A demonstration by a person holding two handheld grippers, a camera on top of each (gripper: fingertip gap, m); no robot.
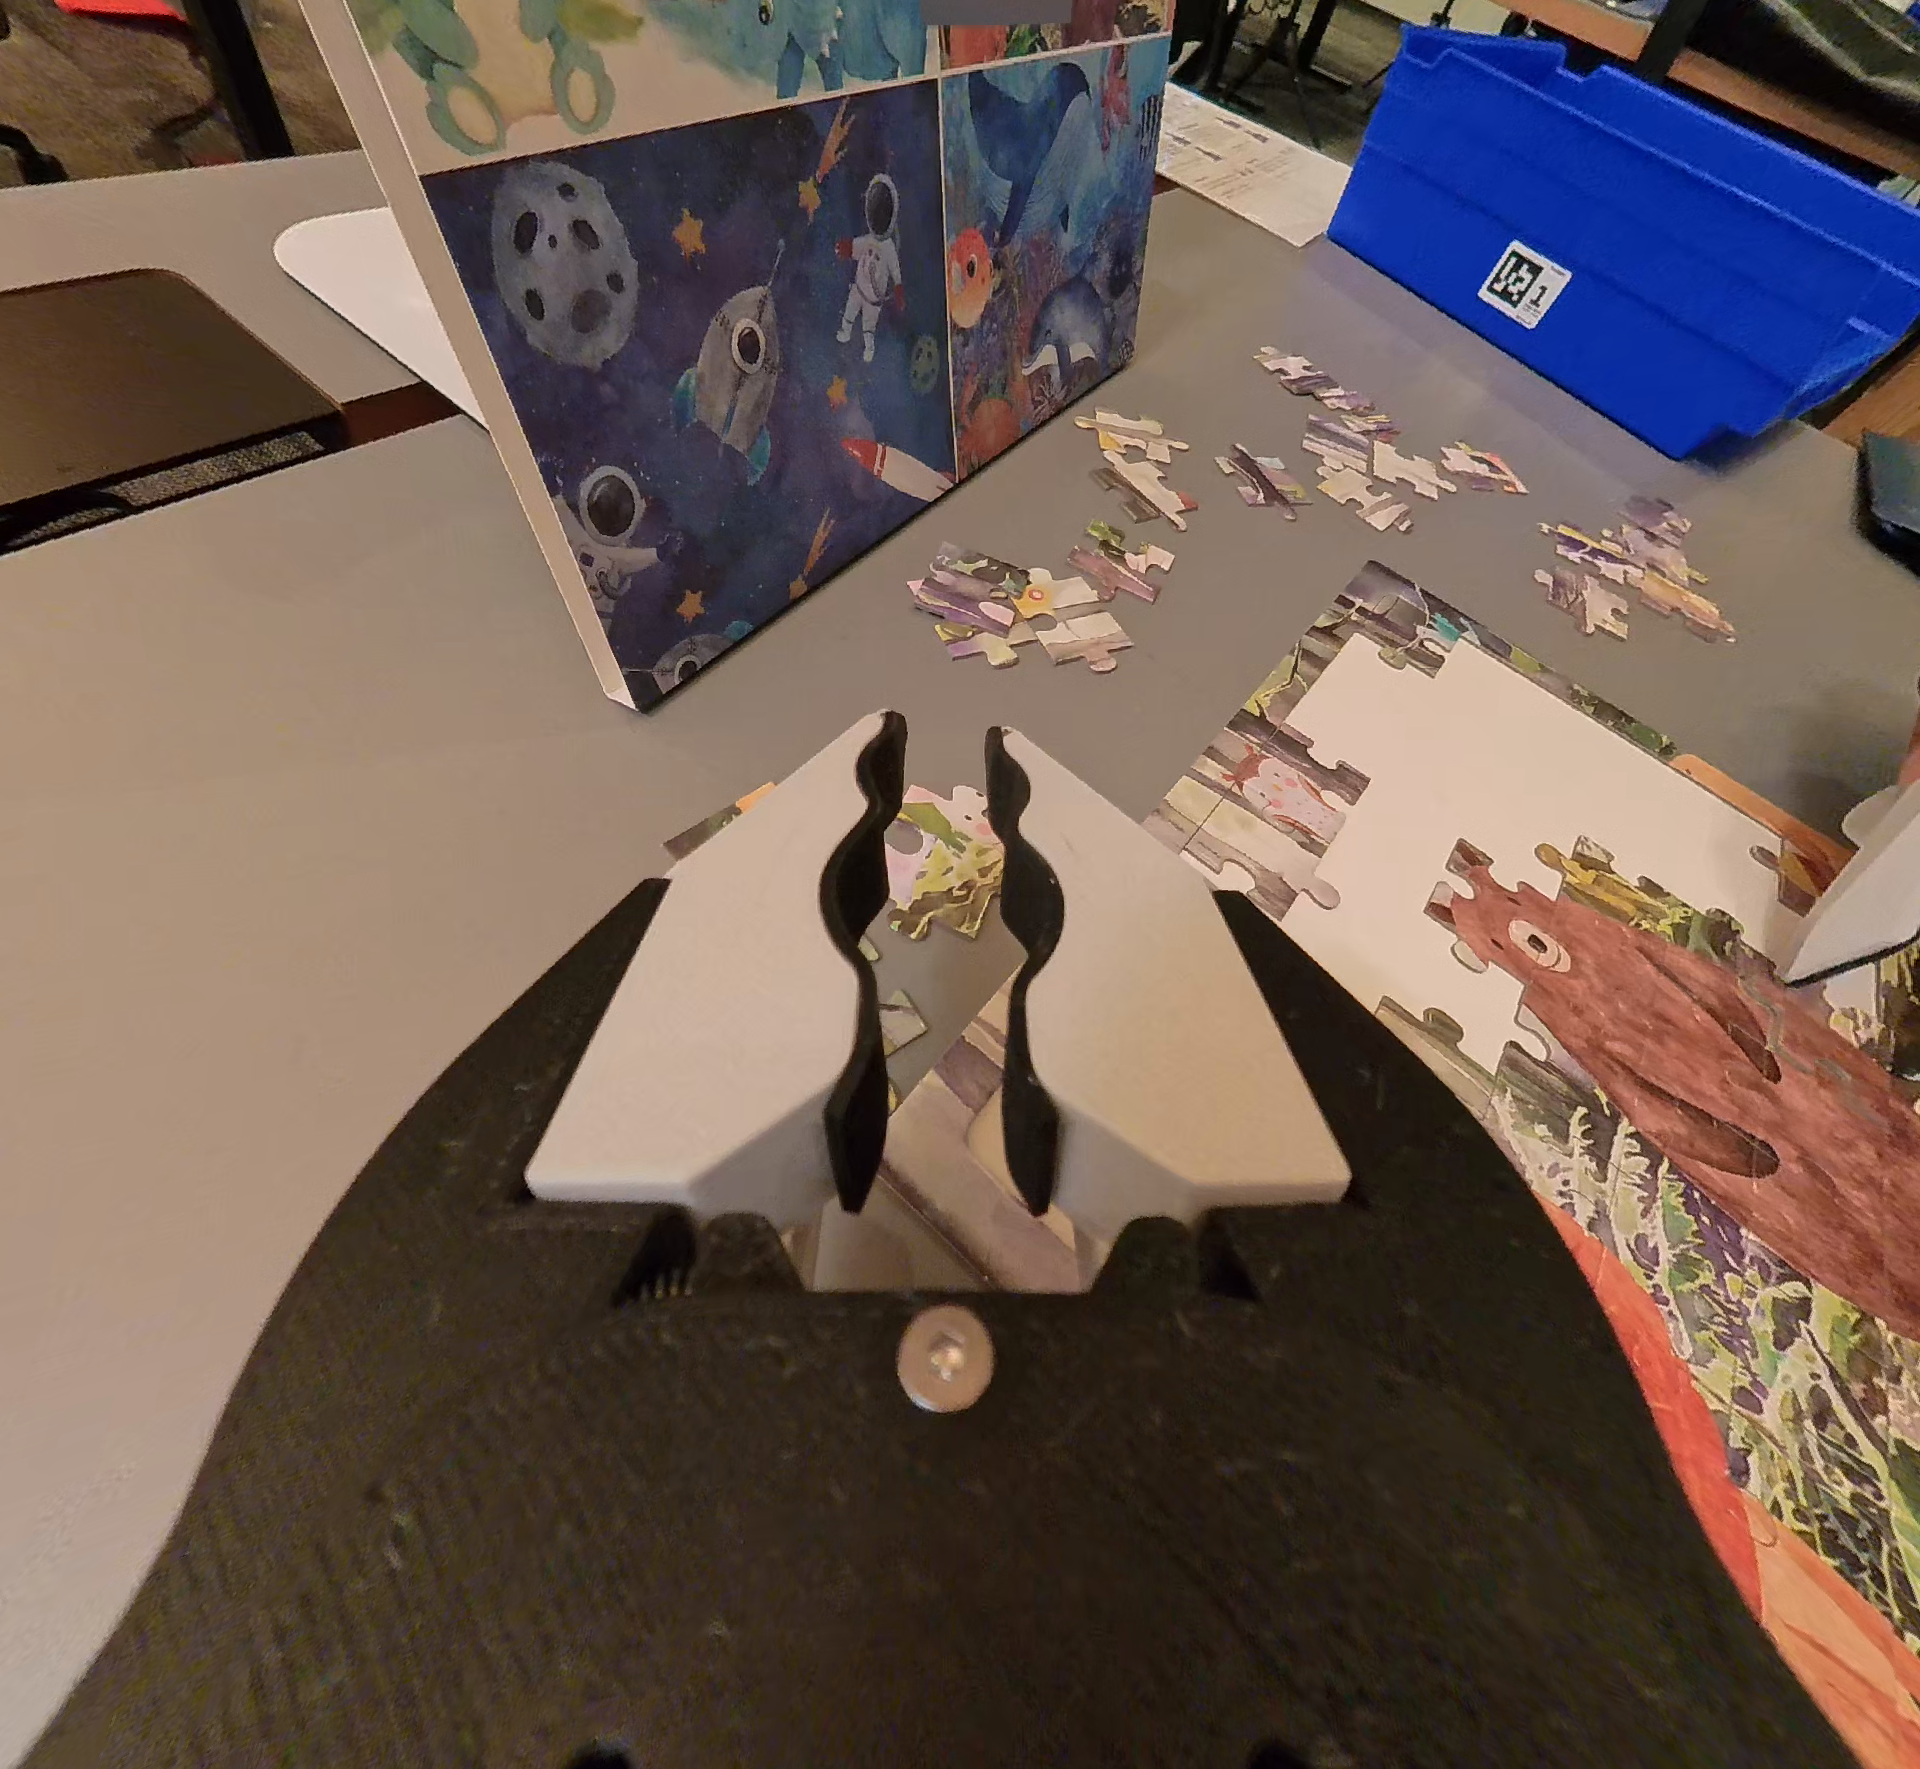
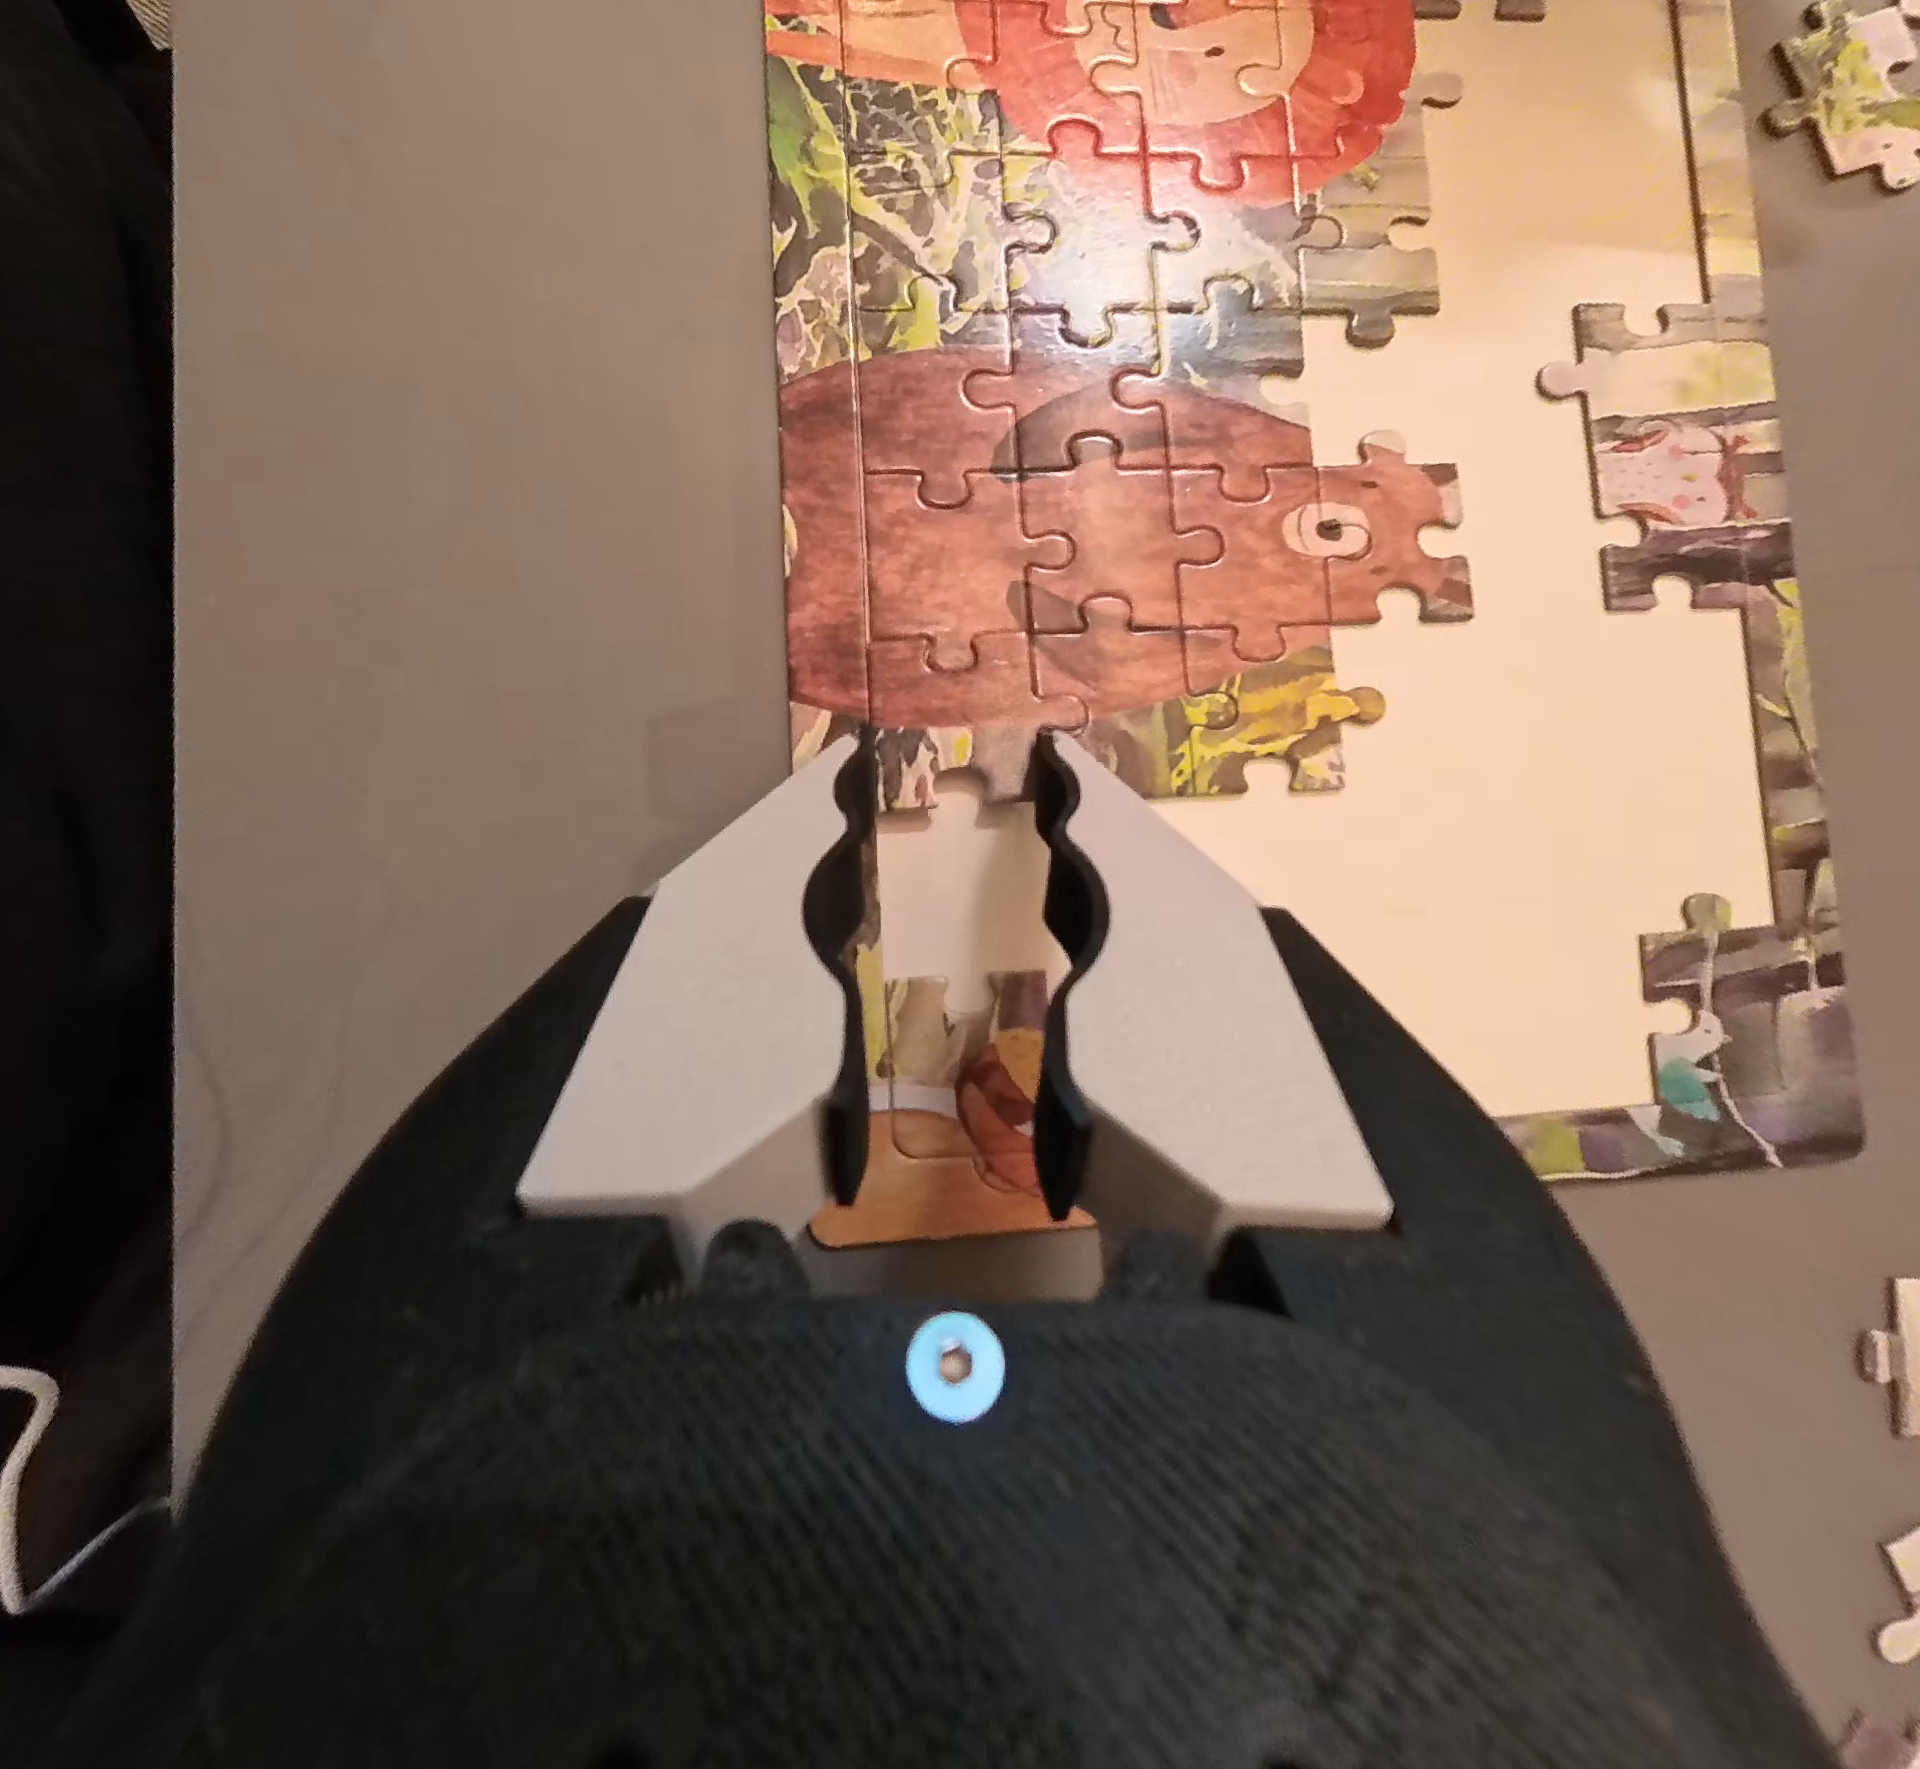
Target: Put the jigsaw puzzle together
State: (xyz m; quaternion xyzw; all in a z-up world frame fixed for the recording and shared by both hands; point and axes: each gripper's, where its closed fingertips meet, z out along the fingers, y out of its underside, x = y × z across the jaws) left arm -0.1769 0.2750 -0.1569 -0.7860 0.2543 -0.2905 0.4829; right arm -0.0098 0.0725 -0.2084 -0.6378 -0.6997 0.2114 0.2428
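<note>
Your left gripper (image 1: 940, 732) hangs low over the grey table (image 1: 312, 784), its jaws a narrow gap apart and holding nothing. Seen through that gap, a small green-and-white cardboard puzzle piece (image 1: 940, 872) lies flat on the table just ahead, at twelve o'clock from the fingertips. It looks thin, light and stiff, with glossy print, so judge it slippery and hard to lift from a flat surface. Take it by two opposite edges, or slide it to get one finger beneath; a hard squeeze could bend a tab.

The partly built animal jigsaw in its flat tray (image 1: 1455, 784) sits at three o'clock from that gripper. The brown bear section (image 2: 1091, 524) and the orange lion section (image 2: 1184, 5) are joined, while much of the cream tray floor remains bare, so the work seems about half done.

Your right gripper (image 2: 951, 753) is parted slightly wider, with nothing between its jaws, and its tips rest at the lower edge of the assembled block, at six o'clock from the bear. Whether they press on the pieces there, you cannot tell.

More loose pieces (image 1: 1351, 462) lie scattered at one o'clock from the left gripper, beside the upright picture board with space and sea scenes (image 1: 727, 317) and near the blue plastic bin (image 1: 1621, 244).
</note>
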